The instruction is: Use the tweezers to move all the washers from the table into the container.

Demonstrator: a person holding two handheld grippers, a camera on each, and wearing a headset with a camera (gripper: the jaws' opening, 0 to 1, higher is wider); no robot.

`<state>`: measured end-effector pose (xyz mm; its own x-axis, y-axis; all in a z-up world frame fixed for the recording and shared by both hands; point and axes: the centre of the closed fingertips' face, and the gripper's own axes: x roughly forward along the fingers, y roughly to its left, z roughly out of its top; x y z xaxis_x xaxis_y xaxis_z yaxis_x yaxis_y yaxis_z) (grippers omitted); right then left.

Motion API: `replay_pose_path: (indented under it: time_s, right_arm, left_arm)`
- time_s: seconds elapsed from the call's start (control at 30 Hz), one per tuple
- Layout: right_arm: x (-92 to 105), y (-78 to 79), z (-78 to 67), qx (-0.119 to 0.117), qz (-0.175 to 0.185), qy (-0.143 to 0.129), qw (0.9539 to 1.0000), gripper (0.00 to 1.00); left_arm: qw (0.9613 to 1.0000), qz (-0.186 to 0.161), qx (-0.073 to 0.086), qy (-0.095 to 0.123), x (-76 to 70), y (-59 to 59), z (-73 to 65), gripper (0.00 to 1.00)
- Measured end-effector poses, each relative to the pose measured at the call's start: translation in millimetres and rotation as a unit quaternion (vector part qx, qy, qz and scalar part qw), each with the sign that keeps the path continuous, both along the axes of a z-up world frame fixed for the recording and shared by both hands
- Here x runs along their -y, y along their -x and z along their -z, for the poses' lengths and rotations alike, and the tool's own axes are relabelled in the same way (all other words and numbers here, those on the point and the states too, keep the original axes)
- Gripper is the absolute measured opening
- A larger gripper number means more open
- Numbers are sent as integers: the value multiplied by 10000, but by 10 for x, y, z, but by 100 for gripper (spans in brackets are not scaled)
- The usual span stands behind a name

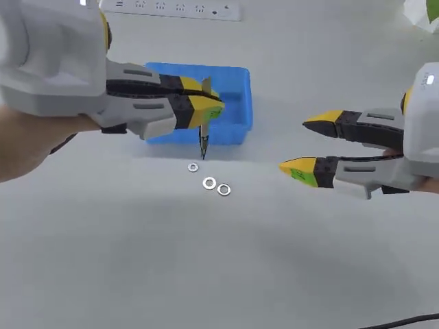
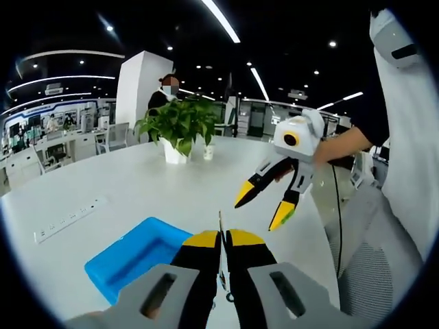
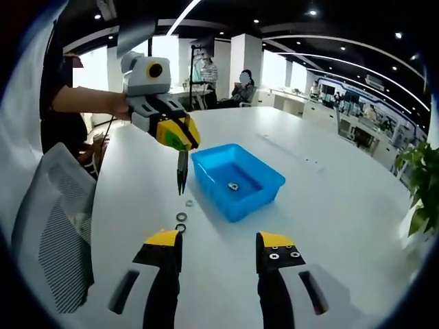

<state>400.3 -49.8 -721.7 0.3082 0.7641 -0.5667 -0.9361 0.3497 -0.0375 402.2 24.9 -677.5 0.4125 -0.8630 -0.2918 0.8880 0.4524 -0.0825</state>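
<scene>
My left gripper (image 1: 208, 110) is shut on metal tweezers (image 1: 203, 140) that hang point-down just in front of the blue container (image 1: 233, 129). Three washers (image 1: 209, 183) lie on the white table below and right of the tweezer tips, which sit slightly above the nearest one (image 1: 193, 167). My right gripper (image 1: 305, 145) stands open at the right, holding nothing. In the right gripper view the tweezers (image 3: 182, 171) hover over the washers (image 3: 181, 216), and one washer (image 3: 233, 186) lies inside the container (image 3: 248, 203). The left gripper view shows its jaws shut on the tweezers (image 2: 221, 257).
A white power strip (image 1: 171, 8) lies along the table's far edge behind the container. A potted plant (image 2: 178, 127) stands farther off on the table. A grey chair (image 3: 55, 226) is beside the table. A dark cable (image 1: 405, 321) crosses the near right corner.
</scene>
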Motion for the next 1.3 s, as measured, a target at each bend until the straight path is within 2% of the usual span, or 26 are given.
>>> replay_pose_path:
  time_s: [0.07,0.13,0.37,0.57,0.73,0.97,1.2,1.3]
  right_arm:
    - [34,10,45,-33,30,59,10000,44]
    - [57,20,66,-70,44,83,9999,44]
    - [118,-11,91,-151,191,42,9997,43]
    - [136,-15,102,-166,207,58,9996,43]
    - [155,-7,111,-186,232,70,9995,43]
    - [206,24,129,-235,290,71,9993,43]
    - [216,33,158,-272,295,109,9991,43]
    - [188,24,146,-266,274,89,9992,43]
  left_arm:
    - [10000,3,-9,-20,19,21,44,7]
    - [9999,-16,-91,-80,5,27,149,7]
    - [9998,-11,-183,-31,50,42,233,7]
    - [9998,141,-138,-36,128,90,247,7]
    - [9997,157,-166,-21,132,102,268,7]
    - [9995,245,-101,-150,153,141,331,7]
    - [9992,359,-27,-183,209,190,324,7]
    - [9992,354,-42,-170,177,186,331,7]
